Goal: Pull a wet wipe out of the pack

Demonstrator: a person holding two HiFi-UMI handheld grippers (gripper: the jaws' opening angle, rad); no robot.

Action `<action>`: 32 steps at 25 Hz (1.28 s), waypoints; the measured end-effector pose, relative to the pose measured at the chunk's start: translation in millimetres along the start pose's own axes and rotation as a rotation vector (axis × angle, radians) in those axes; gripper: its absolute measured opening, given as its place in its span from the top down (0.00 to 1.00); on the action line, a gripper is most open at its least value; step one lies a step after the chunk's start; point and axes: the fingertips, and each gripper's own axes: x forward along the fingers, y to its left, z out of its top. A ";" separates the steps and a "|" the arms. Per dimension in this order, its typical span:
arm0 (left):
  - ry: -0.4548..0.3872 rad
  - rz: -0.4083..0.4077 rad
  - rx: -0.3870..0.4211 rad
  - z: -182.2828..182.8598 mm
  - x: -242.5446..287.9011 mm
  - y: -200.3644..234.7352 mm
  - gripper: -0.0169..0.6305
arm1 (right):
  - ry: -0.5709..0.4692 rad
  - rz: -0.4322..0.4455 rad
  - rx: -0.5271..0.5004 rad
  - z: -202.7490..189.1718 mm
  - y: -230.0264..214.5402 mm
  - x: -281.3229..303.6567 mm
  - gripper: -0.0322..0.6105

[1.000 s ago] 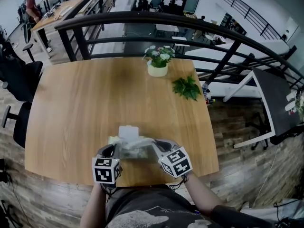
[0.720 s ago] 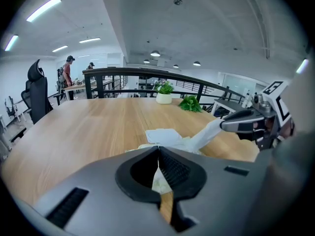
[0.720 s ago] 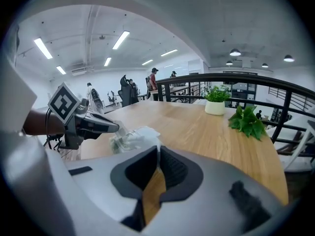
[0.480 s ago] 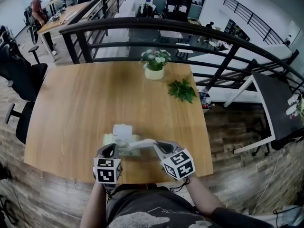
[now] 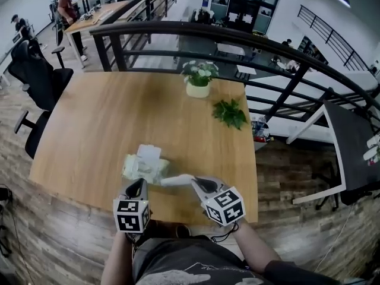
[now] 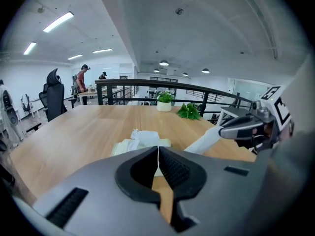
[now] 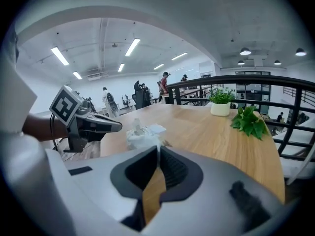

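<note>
Pale green pack (image 5: 141, 168) lies flat at lower centre-left, its white flap (image 5: 148, 153) open. A white wipe (image 5: 177, 180) stretches rightward from it, drawn into a strip.

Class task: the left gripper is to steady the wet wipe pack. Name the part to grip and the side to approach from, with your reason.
Probably the pack at its low left end, approached by the left gripper from the near left. The open lid stands on its far part and the wipe stretches rightward to the right gripper, so that end looks free and flat.
</note>
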 end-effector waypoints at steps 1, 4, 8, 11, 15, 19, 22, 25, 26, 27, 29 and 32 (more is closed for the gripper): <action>-0.006 0.007 -0.022 -2.1 -4.5 -1.7 0.95 | 0.002 0.011 -0.003 -2.2 0.2 -0.7 0.89; -0.015 0.030 -0.074 -9.7 -18.4 -2.8 0.95 | 0.008 0.045 -0.006 -8.3 4.3 -1.2 0.89; -0.028 0.055 -0.112 -17.9 -33.0 -2.4 0.95 | 0.017 0.090 -0.006 -17.3 13.7 -2.7 0.89; -0.037 0.066 -0.116 -17.8 -42.8 -3.6 0.95 | 0.019 0.107 0.000 -19.9 18.2 -1.5 0.89; -0.049 0.086 -0.130 -23.4 -59.1 -2.4 0.95 | 0.025 0.133 -0.010 -21.4 29.0 0.7 0.89; -0.049 0.105 -0.169 -40.5 -77.3 -3.6 0.95 | 0.030 0.147 -0.025 -22.9 39.7 -2.7 0.89; -0.042 0.119 -0.199 -59.2 -93.4 -9.7 0.95 | 0.040 0.155 -0.039 -29.6 48.9 -10.8 0.89; -0.039 0.130 -0.218 -75.0 -111.8 -16.2 0.95 | 0.048 0.165 -0.045 -38.2 59.9 -22.4 0.89; -0.043 0.135 -0.223 -78.8 -118.4 -17.7 0.95 | 0.049 0.167 -0.046 -40.7 63.5 -25.6 0.89; -0.050 0.141 -0.228 -82.1 -125.0 -19.1 0.95 | 0.048 0.166 -0.047 -43.0 66.8 -28.4 0.89; -0.063 0.151 -0.246 -90.7 -139.0 -24.1 0.95 | 0.044 0.161 -0.051 -48.8 74.0 -35.7 0.89; -0.074 0.158 -0.272 -109.7 -161.0 -36.6 0.95 | 0.034 0.162 -0.063 -58.9 88.5 -52.2 0.89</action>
